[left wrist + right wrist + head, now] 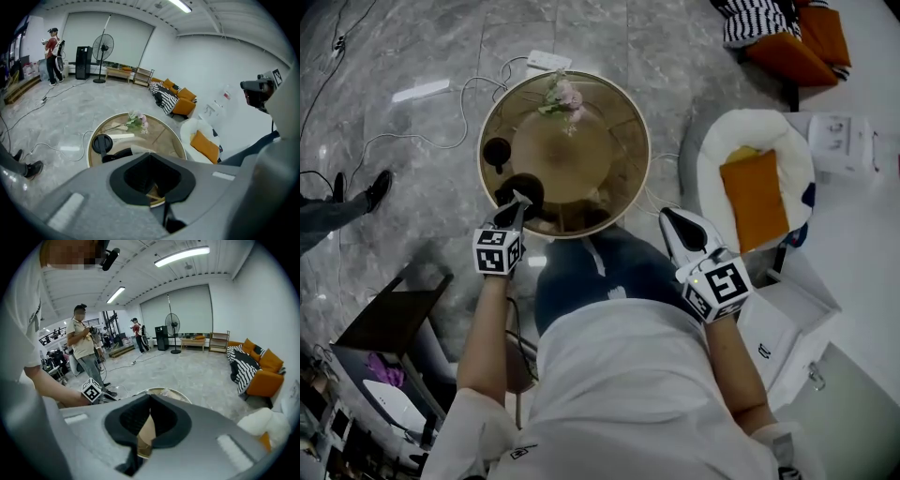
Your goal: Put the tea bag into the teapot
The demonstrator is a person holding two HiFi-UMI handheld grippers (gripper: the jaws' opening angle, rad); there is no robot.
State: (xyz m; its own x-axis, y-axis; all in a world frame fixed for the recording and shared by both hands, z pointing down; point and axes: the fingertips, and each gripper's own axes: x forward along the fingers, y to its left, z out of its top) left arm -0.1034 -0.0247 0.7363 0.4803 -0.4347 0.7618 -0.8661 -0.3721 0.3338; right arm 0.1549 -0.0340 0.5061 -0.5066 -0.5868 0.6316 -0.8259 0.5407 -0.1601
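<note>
A round glass table with a gold rim stands in front of me. On its near left part sits a black teapot, and the left gripper hangs just over it, jaws shut and empty. From the left gripper view the closed left gripper hides most of the pot. A smaller black round vessel stands beyond the pot. The right gripper is off the table's near right edge, also shut with nothing in it. I cannot make out a tea bag.
A sprig of pink flowers lies at the table's far side. A white armchair with an orange cushion stands to the right. Cables and a power strip lie on the floor behind. A dark side table is at lower left. People stand farther off.
</note>
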